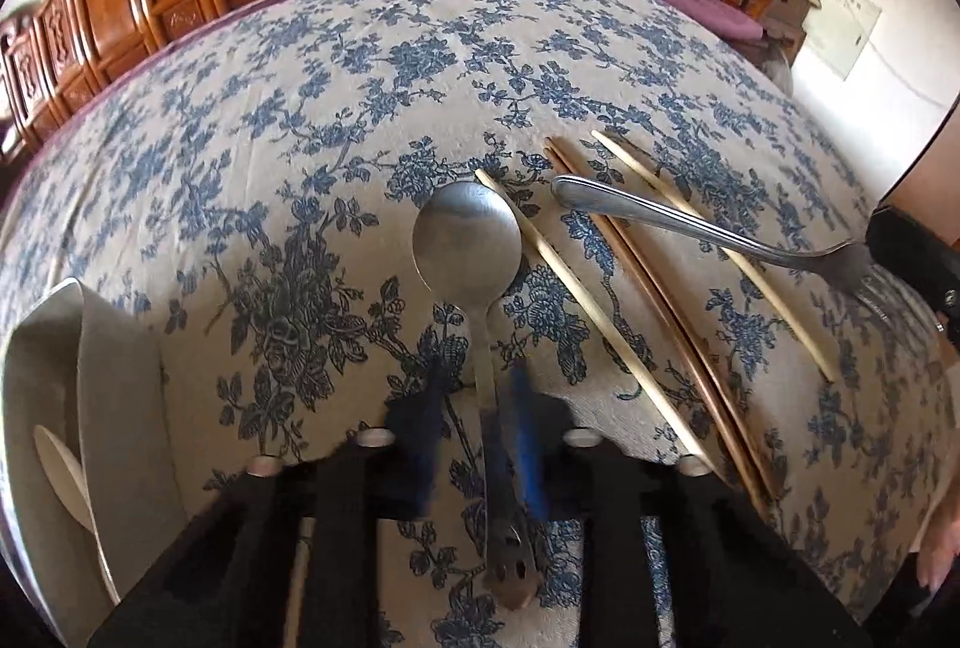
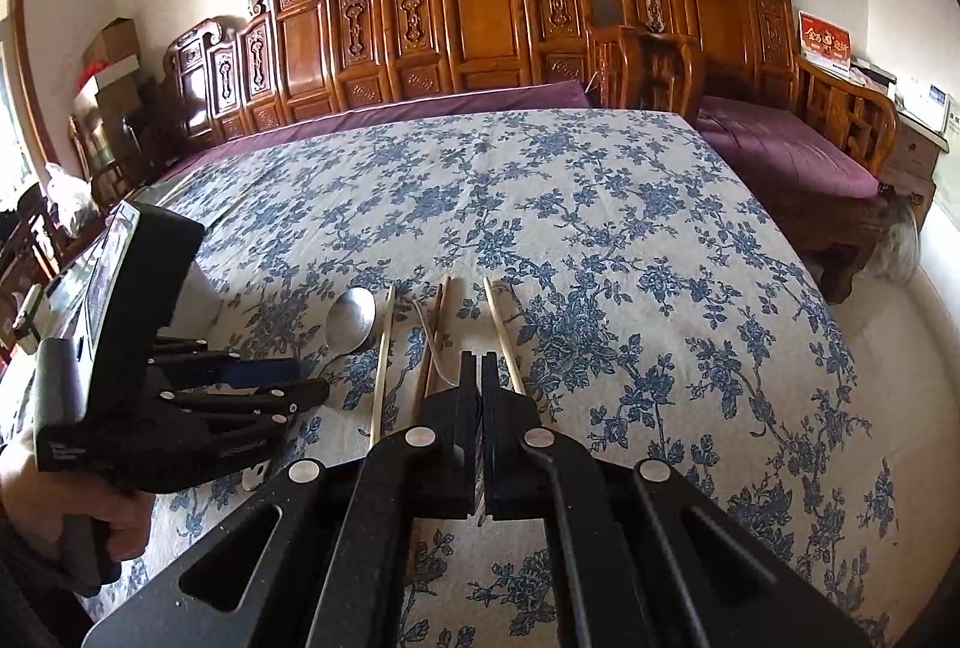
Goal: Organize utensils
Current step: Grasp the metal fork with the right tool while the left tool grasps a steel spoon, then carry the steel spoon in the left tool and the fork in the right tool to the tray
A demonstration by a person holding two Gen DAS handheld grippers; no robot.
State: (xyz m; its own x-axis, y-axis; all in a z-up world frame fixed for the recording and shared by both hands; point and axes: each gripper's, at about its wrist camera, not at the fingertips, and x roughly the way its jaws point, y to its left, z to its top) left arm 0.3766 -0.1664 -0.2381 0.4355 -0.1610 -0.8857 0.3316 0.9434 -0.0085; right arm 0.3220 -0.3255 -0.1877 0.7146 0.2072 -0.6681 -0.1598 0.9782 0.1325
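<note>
Fingers of the left gripper (image 1: 483, 429), left wrist view: nearly closed, blurred, one on each side of the spoon (image 1: 468, 240) handle; pads look pressed onto the thin handle, so I read this as a grip. Spoon lies on the floral surface (image 1: 300, 78), bowl pointing away, its right edge just beside a pale chopstick (image 1: 576, 300). Further right: a darker brown pair (image 1: 660, 324), then another pale chopstick (image 1: 720, 252). Fork (image 1: 690, 222) hangs tilted above these chopsticks, tines inside the right gripper's black fingers at the right edge. White container (image 1: 60, 378) at left edge holds a pale utensil. Right wrist view: right gripper (image 2: 480, 366) shut, metal tines visible in the narrow slot between its fingers, fork handle running out over the chopsticks. Left gripper sits low over the spoon handle, a hand (image 2: 72, 504) on its grip. Risks, judged: thin flat spoon handle could pivot or slip in the left fingers when lifted; the bowl could nudge the adjacent chopstick. Fork is held only by the tines, so it could droop or rotate and knock the chopsticks below.
</note>
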